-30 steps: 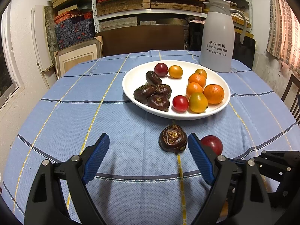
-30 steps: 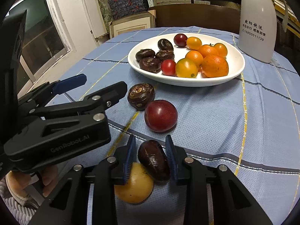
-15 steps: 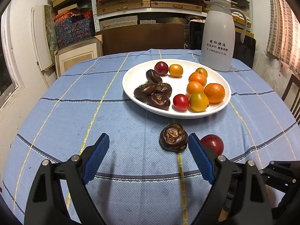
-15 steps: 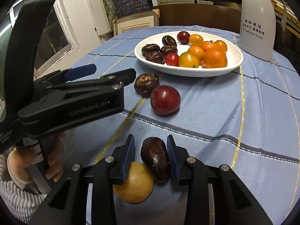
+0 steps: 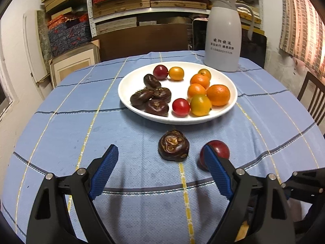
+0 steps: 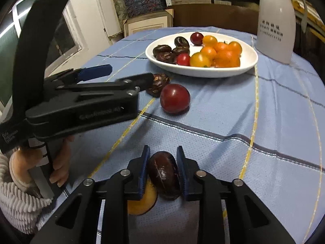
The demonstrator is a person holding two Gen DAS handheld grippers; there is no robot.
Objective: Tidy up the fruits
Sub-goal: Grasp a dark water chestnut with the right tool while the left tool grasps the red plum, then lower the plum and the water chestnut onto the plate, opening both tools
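A white plate (image 5: 227,109) (image 6: 246,70) holds dark brown chestnut-like fruits, red, yellow and orange fruits. On the cloth before it lie a dark brown fruit (image 5: 173,145) (image 6: 159,81) and a red plum (image 5: 220,151) (image 6: 175,98). My left gripper (image 5: 160,162) is open and empty, just short of these two. It also shows in the right wrist view (image 6: 113,75). My right gripper (image 6: 163,158) is shut on an elongated dark brown fruit (image 6: 165,174), held above the cloth. A yellow fruit (image 6: 145,200) lies below it, partly hidden.
A white thermos jug (image 5: 222,32) (image 6: 277,20) stands behind the plate at the right. The round table has a blue checked cloth (image 5: 81,105). A wooden chair (image 5: 311,97) stands at the right edge. Shelves and boxes fill the back wall.
My right gripper has lifted and pulled back with the dark fruit held. My left gripper has shifted slightly; the plate and loose fruits stay put.
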